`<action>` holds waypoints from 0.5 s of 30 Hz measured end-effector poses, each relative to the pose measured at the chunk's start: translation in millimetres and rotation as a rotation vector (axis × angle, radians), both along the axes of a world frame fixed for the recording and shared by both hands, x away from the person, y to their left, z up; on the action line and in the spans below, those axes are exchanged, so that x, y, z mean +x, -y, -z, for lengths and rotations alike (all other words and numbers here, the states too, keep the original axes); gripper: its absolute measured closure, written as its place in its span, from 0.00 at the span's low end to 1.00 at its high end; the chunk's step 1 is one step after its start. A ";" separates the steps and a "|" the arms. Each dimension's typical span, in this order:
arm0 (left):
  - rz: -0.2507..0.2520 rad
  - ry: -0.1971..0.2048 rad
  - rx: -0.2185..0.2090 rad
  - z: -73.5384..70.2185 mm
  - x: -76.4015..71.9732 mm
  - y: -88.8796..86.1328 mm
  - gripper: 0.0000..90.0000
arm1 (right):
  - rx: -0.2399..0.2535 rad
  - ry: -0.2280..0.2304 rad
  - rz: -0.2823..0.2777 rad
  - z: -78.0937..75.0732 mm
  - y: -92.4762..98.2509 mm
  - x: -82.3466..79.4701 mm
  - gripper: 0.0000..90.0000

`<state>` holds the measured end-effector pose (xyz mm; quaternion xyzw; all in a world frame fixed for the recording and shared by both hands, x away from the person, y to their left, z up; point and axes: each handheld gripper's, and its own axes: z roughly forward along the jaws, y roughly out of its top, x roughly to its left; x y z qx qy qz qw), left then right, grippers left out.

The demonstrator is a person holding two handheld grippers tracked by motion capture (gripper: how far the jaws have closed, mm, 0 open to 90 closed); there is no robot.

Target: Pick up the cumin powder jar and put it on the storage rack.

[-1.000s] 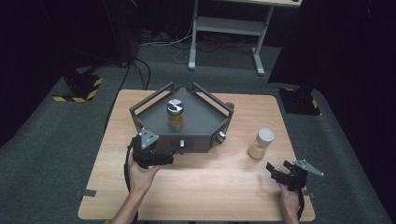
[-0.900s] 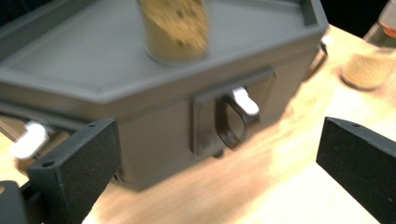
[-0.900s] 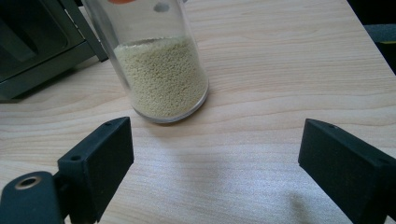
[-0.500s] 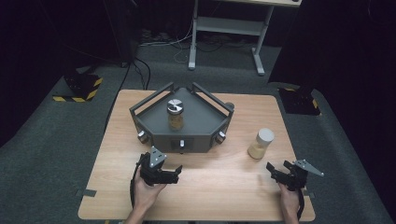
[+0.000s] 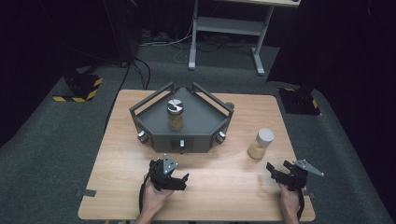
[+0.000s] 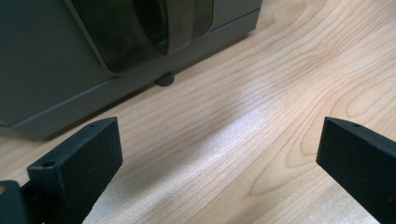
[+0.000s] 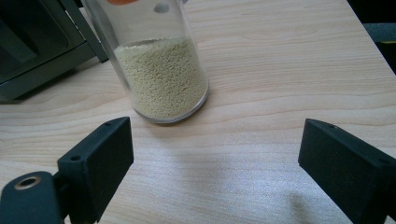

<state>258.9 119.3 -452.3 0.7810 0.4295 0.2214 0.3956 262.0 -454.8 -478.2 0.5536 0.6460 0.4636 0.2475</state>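
A dark grey angular tray device (image 5: 201,122) with knobs on its front stands on the wooden table (image 5: 224,186). On it sits a grain-filled jar (image 5: 175,115) with a silver and black lid. A second jar of pale grains (image 5: 261,143) with a white cap stands on the table to its right. My left gripper (image 5: 183,181) rests low over the table in front of the device, open with nothing between its fingers, and bare wood lies between them (image 6: 219,154). My right gripper (image 5: 273,171) is open near the front right edge, and the capped jar (image 7: 161,79) stands just beyond its jaws.
The device's front wall (image 6: 46,70) and a dark round knob (image 6: 140,28) loom close ahead in the left gripper view. A corner of the device (image 7: 28,46) lies left of the jar in the right gripper view. A white metal stand (image 5: 224,28) is on the floor beyond the table.
My left gripper has drawn back from the device's front toward the near table edge and sunk lower. The right gripper and both jars have stayed put.
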 end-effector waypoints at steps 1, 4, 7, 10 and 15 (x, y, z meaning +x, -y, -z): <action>-0.004 -0.006 0.001 1.6 1.6 0.6 0.00 | -0.002 0.001 -0.001 0.0 -0.2 -0.1 0.10; -0.014 -0.018 0.005 5.1 4.7 3.3 0.00 | -0.003 0.000 -0.002 -0.2 -0.1 0.1 0.10; -0.021 -0.028 0.027 7.0 8.2 8.3 0.00 | -0.002 0.001 -0.001 0.0 -0.2 -0.1 0.10; -0.025 -0.037 0.039 8.3 10.5 11.3 0.01 | -0.002 0.002 -0.001 0.1 -0.2 -0.2 0.10; -0.038 -0.041 0.044 9.4 12.3 14.1 0.01 | -0.001 0.002 0.000 0.2 -0.2 -0.3 0.10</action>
